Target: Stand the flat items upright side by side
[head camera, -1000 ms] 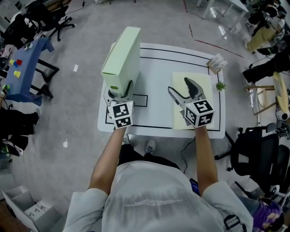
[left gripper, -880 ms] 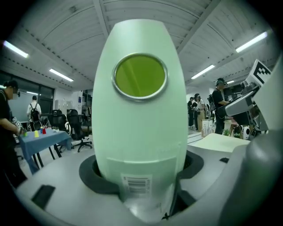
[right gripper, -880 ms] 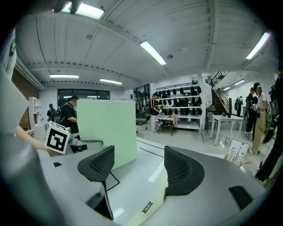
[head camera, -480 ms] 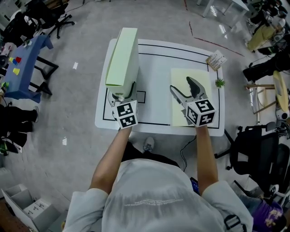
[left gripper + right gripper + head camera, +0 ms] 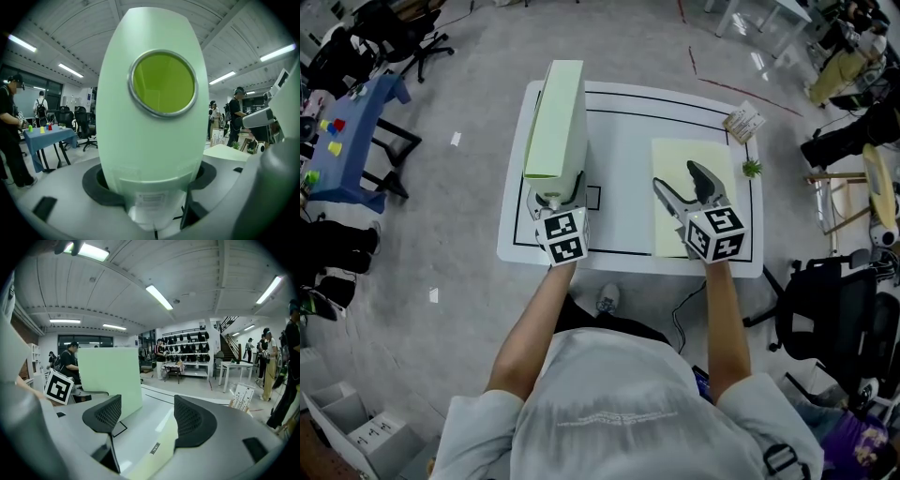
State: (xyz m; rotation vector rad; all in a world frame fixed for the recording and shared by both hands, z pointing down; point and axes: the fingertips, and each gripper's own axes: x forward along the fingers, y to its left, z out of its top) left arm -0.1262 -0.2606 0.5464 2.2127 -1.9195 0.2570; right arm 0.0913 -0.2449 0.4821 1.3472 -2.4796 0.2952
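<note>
A tall pale green box [image 5: 558, 117] stands on end at the left side of the white table [image 5: 623, 141]. My left gripper [image 5: 556, 200] is shut on its near lower end. In the left gripper view the box [image 5: 154, 117], with a round yellow-green window, fills the space between the jaws. A pale yellow flat item [image 5: 694, 155] lies flat on the table's right half. My right gripper [image 5: 682, 183] hovers over its near part, open and empty. In the right gripper view the jaws stand wide around my right gripper [image 5: 147, 416], with the yellow item [image 5: 152, 453] below and the green box [image 5: 110, 380] at left.
A small printed card [image 5: 743, 122] and a tiny green plant [image 5: 755, 170] sit at the table's far right corner. Black outlines are drawn on the tabletop. A blue side table [image 5: 352, 141] stands left, office chairs [image 5: 825, 319] right. People stand in the background.
My left gripper has shifted right and slightly down with the green box, which now stands straighter. The right gripper has barely moved and stays open.
</note>
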